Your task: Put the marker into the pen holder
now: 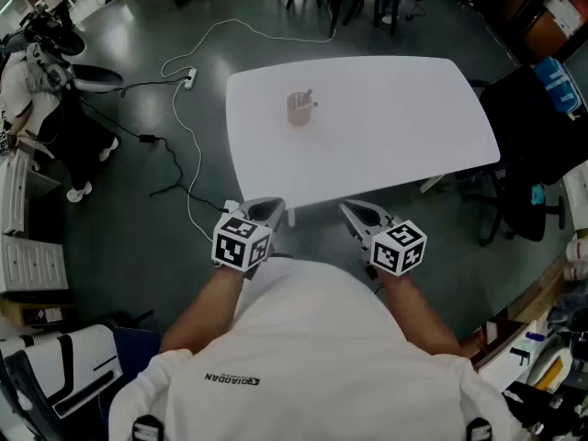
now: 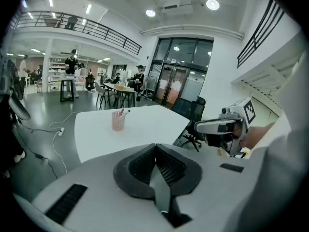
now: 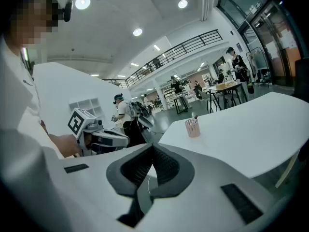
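Head view: pen holder (image 1: 299,110) upright on a white table (image 1: 404,127). No loose pen lying anywhere around the holder. Left gripper (image 1: 268,209) and right gripper (image 1: 356,213) both well apart from the holder, on its near side by the person's body. Holder ahead of them and closer to the left one's line.

Left gripper view: jaws pressed together, nothing between them. Almost straight ahead past the tips, slightly to the left, the holder. A marker (image 2: 121,112) stands inside it, its tip poking above the rim, with what looks like a second slim stick leaning beside it.

Right gripper view: jaws closed tight as well, empty. Holder ahead and a little to the right of the tips, far off.

Judging by this, marker already home in the holder and nothing left to carry. To close the step well:
- Keep both claws shut and away from the holder, since a light cup like that would likely tip at a nudge.
- Check that the marker sits down inside rather than balanced on the rim.
- Leave the holder upright where it stands.
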`<action>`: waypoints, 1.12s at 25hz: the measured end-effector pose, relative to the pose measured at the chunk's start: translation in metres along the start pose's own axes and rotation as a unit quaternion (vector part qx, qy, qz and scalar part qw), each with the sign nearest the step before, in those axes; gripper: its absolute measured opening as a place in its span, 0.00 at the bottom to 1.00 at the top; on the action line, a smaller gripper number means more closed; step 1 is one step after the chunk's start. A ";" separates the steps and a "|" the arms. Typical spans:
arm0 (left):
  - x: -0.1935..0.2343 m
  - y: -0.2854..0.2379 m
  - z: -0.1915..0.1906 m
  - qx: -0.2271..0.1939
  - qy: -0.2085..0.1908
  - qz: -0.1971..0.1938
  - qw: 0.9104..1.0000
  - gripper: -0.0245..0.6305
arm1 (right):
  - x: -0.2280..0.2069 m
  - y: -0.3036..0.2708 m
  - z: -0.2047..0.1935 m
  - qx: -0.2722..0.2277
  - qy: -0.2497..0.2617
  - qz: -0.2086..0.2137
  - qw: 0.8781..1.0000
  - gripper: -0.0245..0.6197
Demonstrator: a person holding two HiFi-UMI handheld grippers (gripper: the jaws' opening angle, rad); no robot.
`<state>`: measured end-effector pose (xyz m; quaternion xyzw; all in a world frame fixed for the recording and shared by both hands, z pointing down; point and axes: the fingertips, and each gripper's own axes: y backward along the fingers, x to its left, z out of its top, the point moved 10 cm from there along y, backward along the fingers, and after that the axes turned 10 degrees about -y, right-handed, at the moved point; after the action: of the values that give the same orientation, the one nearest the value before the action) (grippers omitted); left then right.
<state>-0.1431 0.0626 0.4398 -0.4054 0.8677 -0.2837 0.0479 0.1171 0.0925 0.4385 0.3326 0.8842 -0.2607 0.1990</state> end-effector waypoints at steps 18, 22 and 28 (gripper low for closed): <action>0.135 0.013 -0.019 0.014 -0.017 -0.058 0.998 0.08 | 0.027 -0.113 0.002 -0.009 -0.014 -0.084 0.996 0.07; 0.136 0.015 -0.022 0.010 -0.011 -0.063 0.998 0.08 | 0.031 -0.112 -0.002 0.000 -0.014 -0.088 0.996 0.07; 0.137 0.016 -0.019 0.004 -0.012 -0.060 0.998 0.08 | 0.033 -0.115 -0.002 0.005 -0.013 -0.083 0.996 0.07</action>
<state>-0.2510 -0.0205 0.4668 -0.4602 0.8398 -0.2848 0.0432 0.0143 0.0359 0.4606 0.2559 0.9047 -0.2848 0.1867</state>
